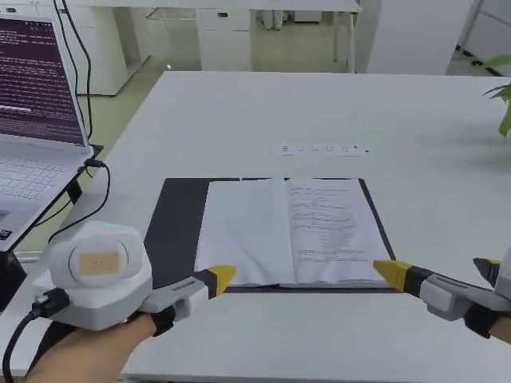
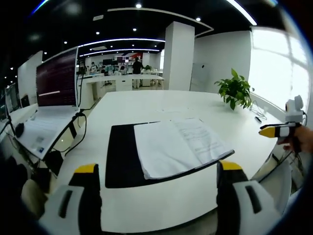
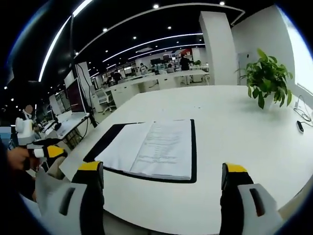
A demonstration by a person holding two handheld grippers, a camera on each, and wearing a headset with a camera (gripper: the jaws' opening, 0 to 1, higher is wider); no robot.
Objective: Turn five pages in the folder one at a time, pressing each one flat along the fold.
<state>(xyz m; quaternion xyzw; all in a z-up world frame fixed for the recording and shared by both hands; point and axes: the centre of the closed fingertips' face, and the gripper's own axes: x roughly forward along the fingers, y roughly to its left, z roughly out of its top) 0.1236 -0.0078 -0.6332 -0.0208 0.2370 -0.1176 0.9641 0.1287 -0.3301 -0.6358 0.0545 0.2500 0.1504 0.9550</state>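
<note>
Left gripper (image 2: 156,169) and right gripper (image 3: 164,169) hover low at either side, tips angled inward toward each other, each with jaws spread wide. A hand (image 1: 84,359) holds the left.

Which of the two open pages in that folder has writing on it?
The right-hand page, which is covered in printed lines of text. The left-hand page facing it is blank white.

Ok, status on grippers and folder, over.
Left gripper open, right gripper open, both short of the folder. Folder open flat. Laptop off to the left, not in the way.
</note>
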